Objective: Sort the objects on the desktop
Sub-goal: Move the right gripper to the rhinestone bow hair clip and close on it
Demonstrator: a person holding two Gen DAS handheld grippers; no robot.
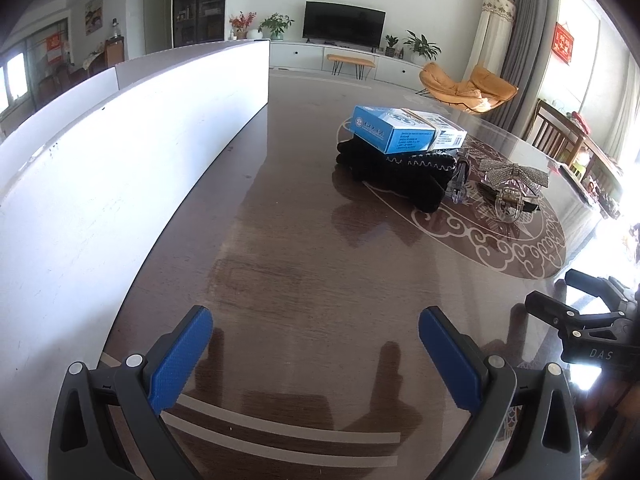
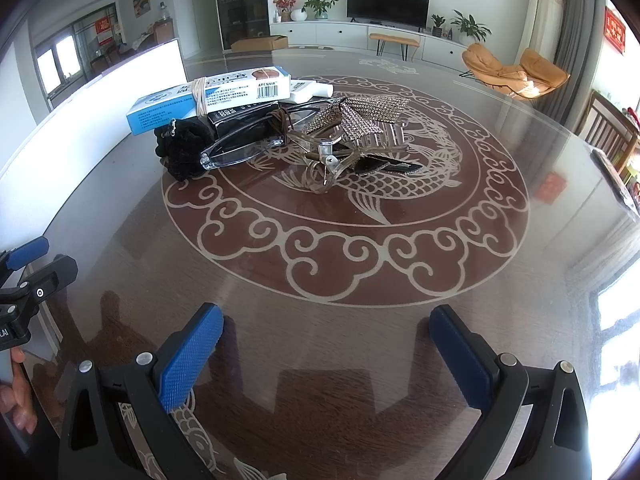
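A pile of small objects lies on the glass-topped round table (image 2: pixel 360 340). Blue medicine boxes (image 1: pixel 400 130) (image 2: pixel 208 94) bound with a rubber band rest on a black velvet scrunchie (image 1: pixel 384 172) (image 2: pixel 182 150). Beside them lie clear-framed glasses (image 2: pixel 248 148) (image 1: pixel 460 180) and a rhinestone bow hair clip (image 2: pixel 360 120) (image 1: pixel 514 178). A white tube (image 2: pixel 312 90) lies behind the boxes. My left gripper (image 1: pixel 316 344) is open, well short of the pile, nothing between its fingers. My right gripper (image 2: pixel 326 340) is open too, over the table's front part.
A tall white board (image 1: pixel 100 184) (image 2: pixel 120 92) stands along the table's left side. The other gripper's black frame (image 1: pixel 592 324) (image 2: pixel 28 280) shows at each view's edge, with fingers of a hand (image 2: pixel 18 396) on it. Wooden chairs (image 1: pixel 560 132) stand at the far right.
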